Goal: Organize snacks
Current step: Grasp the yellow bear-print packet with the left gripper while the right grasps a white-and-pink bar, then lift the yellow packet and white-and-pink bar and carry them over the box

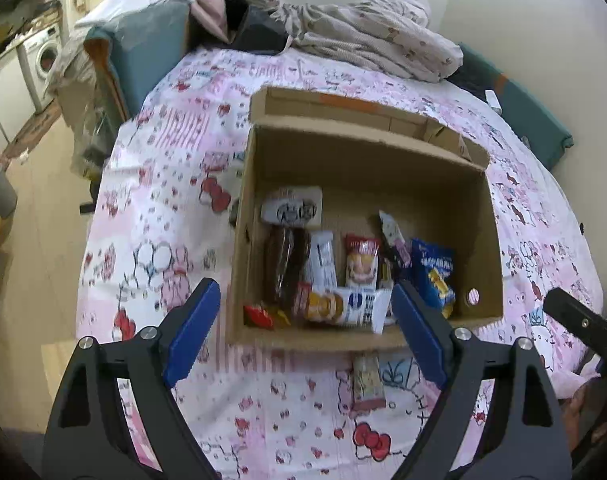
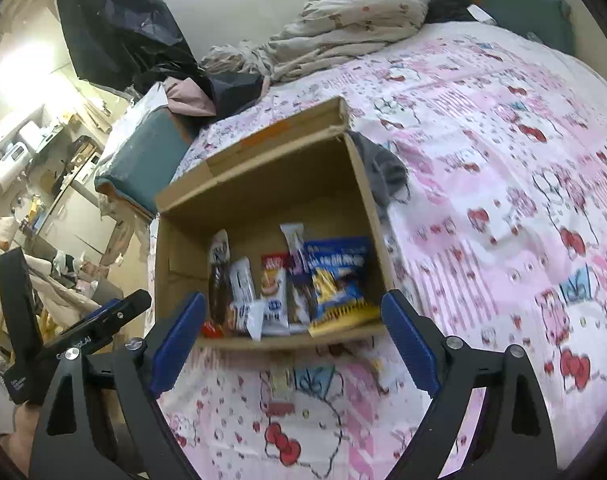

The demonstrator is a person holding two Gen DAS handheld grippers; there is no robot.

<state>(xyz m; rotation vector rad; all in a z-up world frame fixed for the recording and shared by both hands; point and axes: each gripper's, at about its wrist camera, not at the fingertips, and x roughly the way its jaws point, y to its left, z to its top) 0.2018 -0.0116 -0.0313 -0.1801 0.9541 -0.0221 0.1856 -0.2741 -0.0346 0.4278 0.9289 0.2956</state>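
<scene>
An open cardboard box [image 1: 363, 156] [image 2: 263, 184] sits on a pink patterned bedspread. Several snack packets lie inside along its near wall: a dark brown bar [image 1: 283, 264], a white packet [image 1: 323, 260], a red-topped packet [image 1: 361, 260], a blue bag [image 1: 433, 272] [image 2: 335, 276]. One flat snack packet [image 1: 368, 380] [image 2: 281, 384] lies on the bedspread just in front of the box. My left gripper [image 1: 303, 332] is open and empty, above the box's near edge. My right gripper [image 2: 291, 336] is open and empty, also just before the box.
A crumpled blanket [image 1: 375, 40] and clothes lie at the bed's far end. A grey cloth [image 2: 383, 172] lies beside the box's right wall. A teal cushion [image 1: 143, 52] stands at the bed's left edge. The bedspread [image 2: 503, 200] stretches right of the box.
</scene>
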